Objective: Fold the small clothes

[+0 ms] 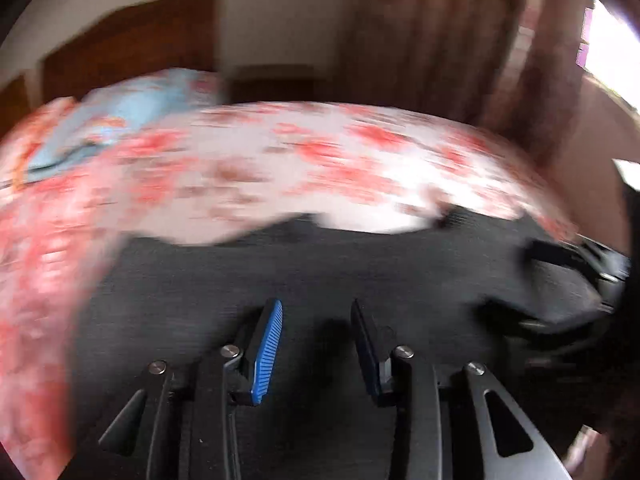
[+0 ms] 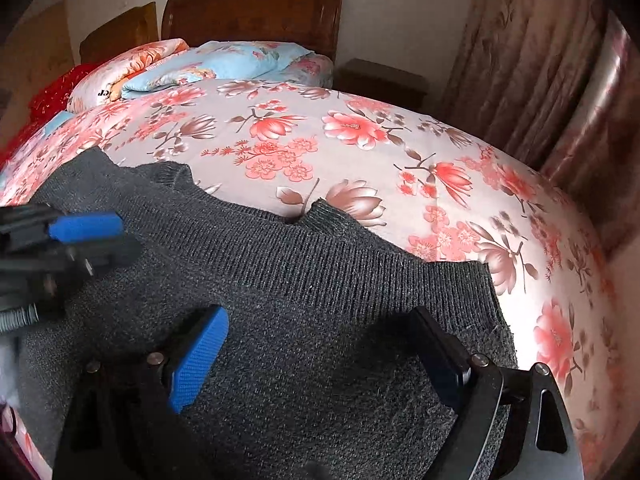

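Note:
A dark grey knit sweater lies flat on the floral bedspread, its ribbed edge toward the far side. My right gripper is open just above it, with nothing between its blue-padded fingers. My left gripper comes in from the left over the sweater. In the blurred left wrist view my left gripper is open above the sweater, holding nothing, and the right gripper shows at the far right.
Folded quilts and pillows lie at the head of the bed by the wooden headboard. A nightstand and patterned curtains stand to the right. The bed edge falls off at right.

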A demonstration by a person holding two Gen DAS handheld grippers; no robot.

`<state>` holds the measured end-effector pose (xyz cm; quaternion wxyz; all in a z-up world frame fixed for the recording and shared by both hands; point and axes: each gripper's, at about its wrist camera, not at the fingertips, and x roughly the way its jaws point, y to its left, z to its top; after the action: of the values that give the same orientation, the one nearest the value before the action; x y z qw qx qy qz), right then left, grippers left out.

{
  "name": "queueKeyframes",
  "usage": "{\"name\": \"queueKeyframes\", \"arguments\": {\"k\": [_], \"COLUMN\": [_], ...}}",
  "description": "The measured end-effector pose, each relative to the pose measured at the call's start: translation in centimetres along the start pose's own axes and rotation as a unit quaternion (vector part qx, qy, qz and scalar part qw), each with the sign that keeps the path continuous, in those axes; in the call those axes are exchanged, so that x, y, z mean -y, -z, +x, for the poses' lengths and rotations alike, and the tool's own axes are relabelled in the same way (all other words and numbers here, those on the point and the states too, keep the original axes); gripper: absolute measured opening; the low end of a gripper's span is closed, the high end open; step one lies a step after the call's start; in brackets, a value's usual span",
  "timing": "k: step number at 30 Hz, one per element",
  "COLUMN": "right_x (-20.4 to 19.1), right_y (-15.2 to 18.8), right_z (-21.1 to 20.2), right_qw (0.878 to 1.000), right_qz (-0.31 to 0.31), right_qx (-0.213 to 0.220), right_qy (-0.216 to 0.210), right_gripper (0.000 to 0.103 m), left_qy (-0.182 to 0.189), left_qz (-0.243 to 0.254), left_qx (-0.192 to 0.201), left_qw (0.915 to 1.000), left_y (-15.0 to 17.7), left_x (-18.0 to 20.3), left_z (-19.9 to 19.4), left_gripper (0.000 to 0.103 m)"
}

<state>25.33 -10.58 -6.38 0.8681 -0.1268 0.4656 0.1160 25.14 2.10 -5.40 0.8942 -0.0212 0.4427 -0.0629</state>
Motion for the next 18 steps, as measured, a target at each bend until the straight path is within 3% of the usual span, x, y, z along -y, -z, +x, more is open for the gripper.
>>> {"name": "queueKeyframes", "arguments": {"k": [1, 2, 3, 5, 10, 13, 16, 18], "right_x": [-0.1, -0.1, -0.2, -0.1, 0.0, 0.1, 0.5, 0.2], "right_y": [0.0, 0.1, 0.1, 0.1, 0.1, 0.1, 0.3, 0.7], "right_z": [-0.1, -0.2, -0.3, -0.3, -0.3, -0.4, -1.4, -3.1], "right_qw": [1.000, 1.000, 1.000, 1.000, 1.000, 1.000, 1.000, 0.998], "right_qz": [0.001, 0.001, 0.000, -0.001, 0.000, 0.002, 0.020, 0.040], "right_qx": [0.001, 0.002, 0.003, 0.002, 0.003, 0.007, 0.023, 0.041], "right_qy": [0.000, 0.001, 0.001, 0.001, 0.000, -0.005, 0.003, -0.009], "right_gripper": [0.103, 0.103, 0.103, 0.103, 0.103, 0.103, 0.103, 0.103], "left_qy": [-0.002, 0.023, 0.057, 0.086, 0.058, 0.075, 0.061, 0.081], "left_qz": [-0.019, -0.040, -0.062, -0.075, -0.038, -0.057, -0.086, -0.080], "left_qx": [0.002, 0.004, 0.009, 0.016, 0.030, 0.031, 0.026, 0.038], "left_qw": [0.9998, 0.9989, 0.9964, 0.9934, 0.9971, 0.9951, 0.9940, 0.9928], "left_y": [0.0, 0.0, 0.3, 0.7, 1.0, 1.0, 1.3, 1.6], "left_x": [-1.5, -3.2, -4.7, -6.0, -4.7, -5.4, -5.1, -3.9], "left_z": [-0.3, -0.5, -0.8, -1.2, -1.2, -1.4, -2.9, -4.4], "left_gripper": [0.036, 0.027, 0.025, 0.022, 0.022, 0.022, 0.022, 0.022]}}
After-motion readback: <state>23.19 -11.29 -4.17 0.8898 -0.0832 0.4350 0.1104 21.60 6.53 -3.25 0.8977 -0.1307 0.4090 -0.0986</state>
